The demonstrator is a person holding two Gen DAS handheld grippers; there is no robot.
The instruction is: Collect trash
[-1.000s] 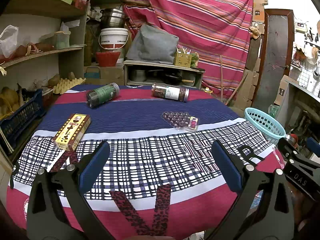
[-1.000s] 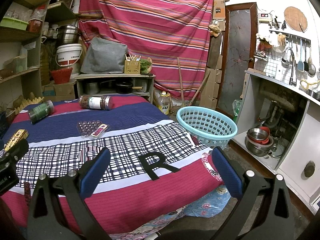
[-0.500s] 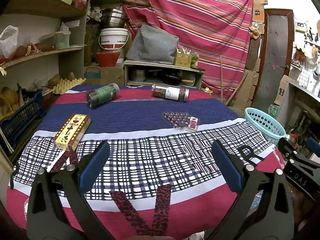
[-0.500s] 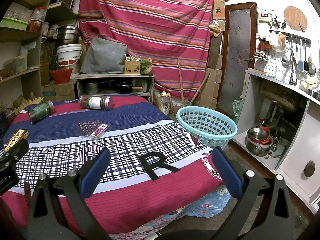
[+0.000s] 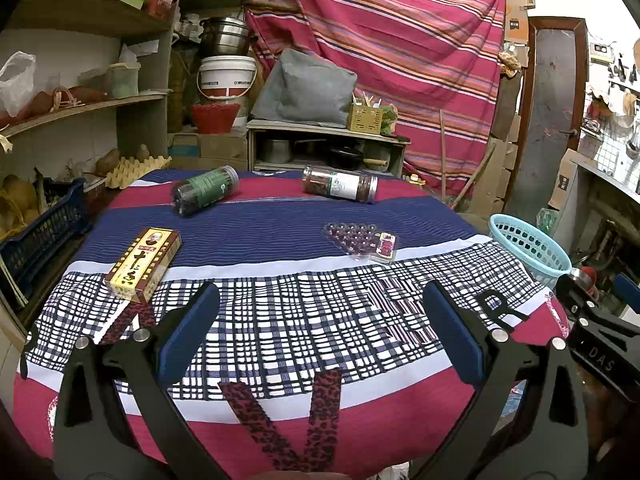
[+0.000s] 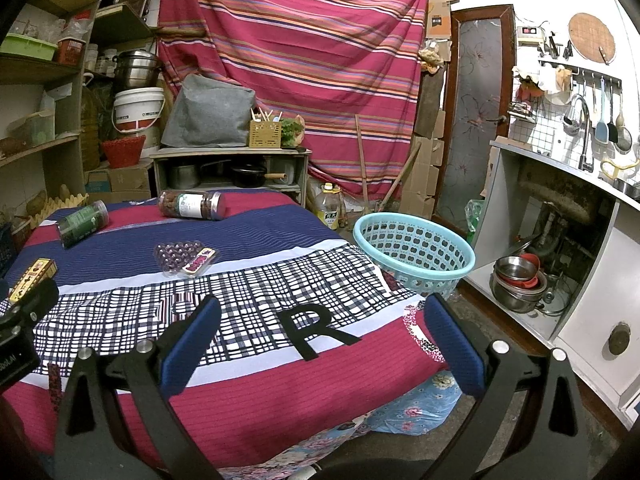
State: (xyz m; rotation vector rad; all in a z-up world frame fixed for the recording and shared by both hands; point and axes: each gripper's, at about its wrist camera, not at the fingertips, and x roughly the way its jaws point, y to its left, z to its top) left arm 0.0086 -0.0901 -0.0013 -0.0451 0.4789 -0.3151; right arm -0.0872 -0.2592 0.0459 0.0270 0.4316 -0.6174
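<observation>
Both grippers wide apart and empty, hovering over the near edge of the table; trash lies further out.

Left gripper (image 5: 320, 320): blue-padded fingers spread, nothing between them. Yellow carton (image 5: 143, 265) lies flat ahead-left, near the left finger. Clear blister tray (image 5: 360, 239) ahead-right, mid-table. Green-label jar (image 5: 205, 196) and brown-content jar (image 5: 340, 189) both on their sides at the far edge, well apart from each other. Right gripper (image 6: 320, 332): same spread, empty, over a black "R" mark (image 6: 316, 330). Teal perforated plastic basket (image 6: 414, 250) sits just off the table's right edge, lower than the tabletop. Table cloth (image 5: 280, 220) is striped red/navy with a black-white plaid band. Striped red curtain (image 6: 296, 60) hangs behind; cluttered shelves left.
</observation>
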